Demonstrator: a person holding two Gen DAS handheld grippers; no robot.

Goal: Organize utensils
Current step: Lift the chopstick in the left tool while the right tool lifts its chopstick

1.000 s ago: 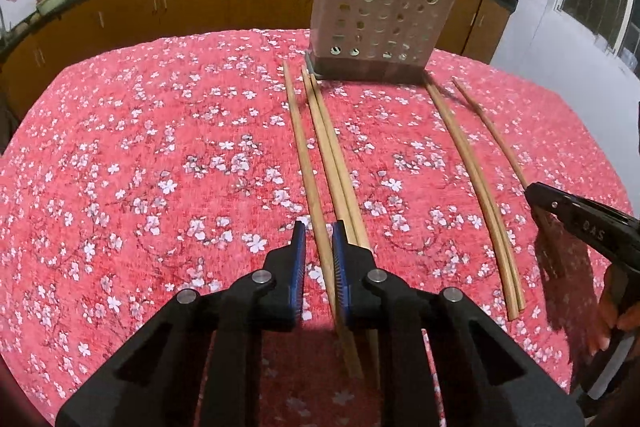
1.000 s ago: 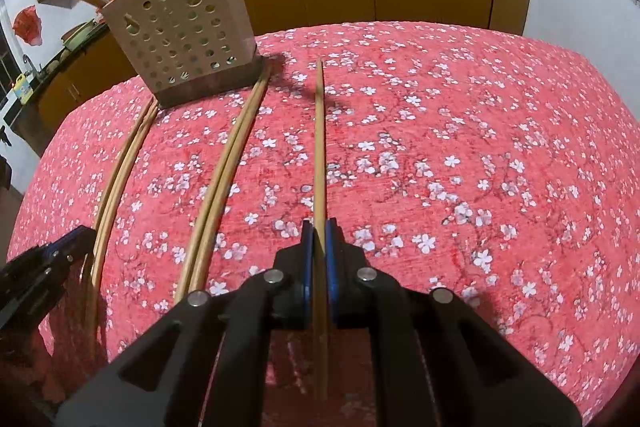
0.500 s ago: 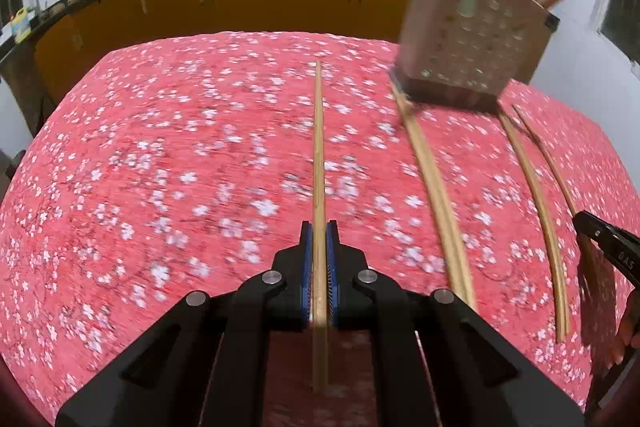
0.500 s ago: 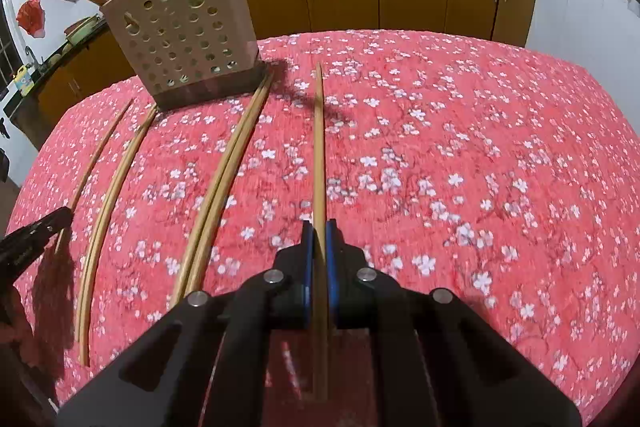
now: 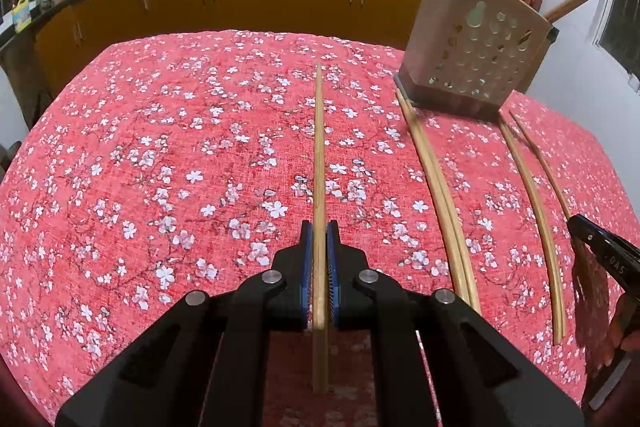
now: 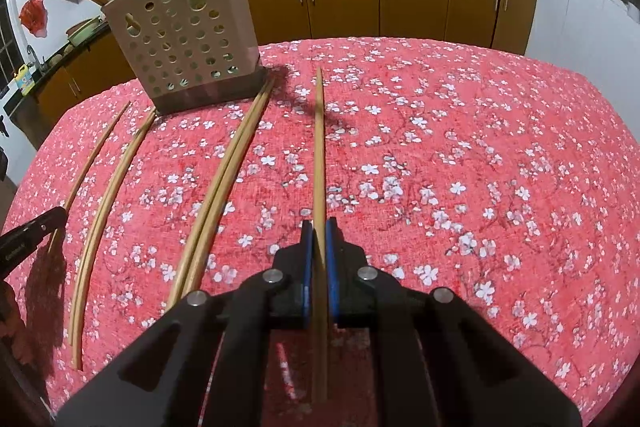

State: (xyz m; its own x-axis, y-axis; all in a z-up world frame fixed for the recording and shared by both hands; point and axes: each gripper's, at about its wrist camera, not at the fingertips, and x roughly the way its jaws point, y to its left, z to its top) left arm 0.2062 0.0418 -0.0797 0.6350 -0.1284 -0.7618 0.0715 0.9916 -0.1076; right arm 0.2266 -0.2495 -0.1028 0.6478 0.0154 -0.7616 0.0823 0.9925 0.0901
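While both grippers point down at the red floral tablecloth (image 5: 160, 155), each has its blue pads clamped on one wooden chopstick. The L gripper (image 5: 319, 231) holds its chopstick (image 5: 319, 147) straight ahead along the fingers, tip raised over the cloth, butt end sticking back btwn the black arms. The R gripper (image 6: 319, 229) pinches another chopstick (image 6: 318, 147) the same way; its tip casts a shadow on the cloth near the holder. The perforated beige utensil holder (image 6: 180, 39) stands upright at the far side of the table w/ several chopsticks already poking out the top. Loose chopsticks lie on the cloth: a touching pair (image 6: 216, 187) running from the holder's base, plus more (image 6: 108, 195) further left in the R view.
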